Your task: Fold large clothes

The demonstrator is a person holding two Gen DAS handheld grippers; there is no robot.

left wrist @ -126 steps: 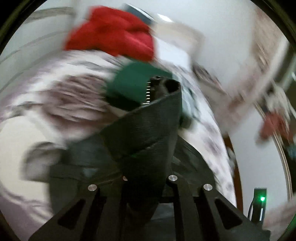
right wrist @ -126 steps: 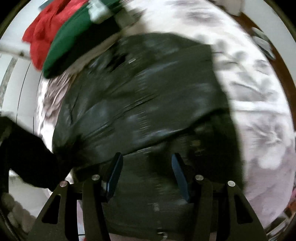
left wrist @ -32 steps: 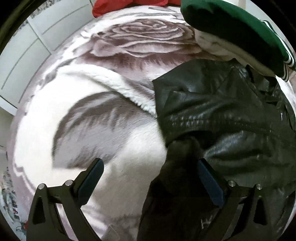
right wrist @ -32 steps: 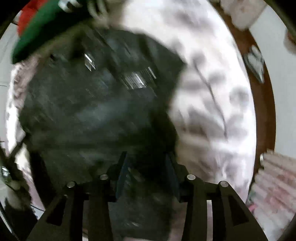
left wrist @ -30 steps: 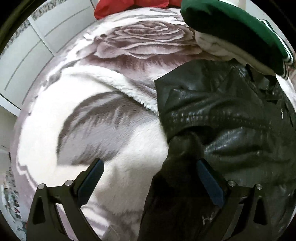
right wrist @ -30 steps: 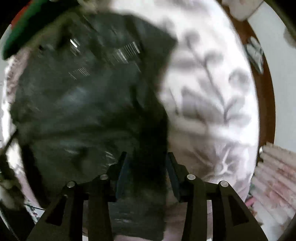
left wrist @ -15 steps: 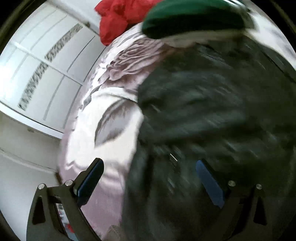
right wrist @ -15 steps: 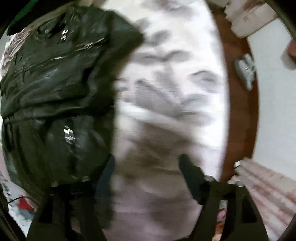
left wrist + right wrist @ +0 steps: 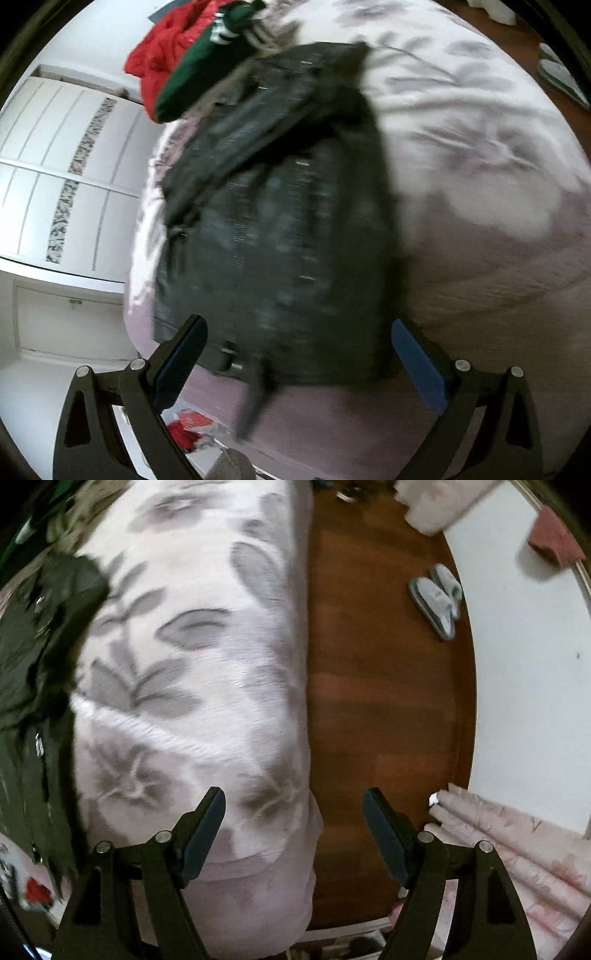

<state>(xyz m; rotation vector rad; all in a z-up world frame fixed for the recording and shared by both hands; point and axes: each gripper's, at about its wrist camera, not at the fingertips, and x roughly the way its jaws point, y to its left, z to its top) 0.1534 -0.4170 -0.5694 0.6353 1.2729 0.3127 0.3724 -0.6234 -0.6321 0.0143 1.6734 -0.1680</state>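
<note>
While the left gripper (image 9: 295, 343) hangs over the bed with its jaws spread wide and nothing between them, the black jacket (image 9: 280, 221) lies just beyond its fingertips, folded into a compact bundle on the floral blanket (image 9: 480, 155); a strap or tab trails from the jacket's near edge toward the camera, and motion blur hides the finer details. Past the jacket, at its far end, a green garment (image 9: 192, 70) with white stripes rests against it, and a red garment (image 9: 162, 55) sits beyond that, at the head of the bed. To the left of the bed stand white wardrobe doors (image 9: 62, 177) with patterned strips. The right gripper (image 9: 293, 808) is also released, its jaws parted and empty, held above the bed's right edge so that one fingertip is over the blanket (image 9: 192, 664) and the other over the brown wooden floor (image 9: 380, 683). In this view the jacket (image 9: 33, 653) shows only at the far left, well apart from the gripper. Pink floral cloth (image 9: 517, 849) lies near the right fingertip on the floor side, and farther off a pair of grey slippers (image 9: 437, 598) sits by the white wall (image 9: 528, 686).
</note>
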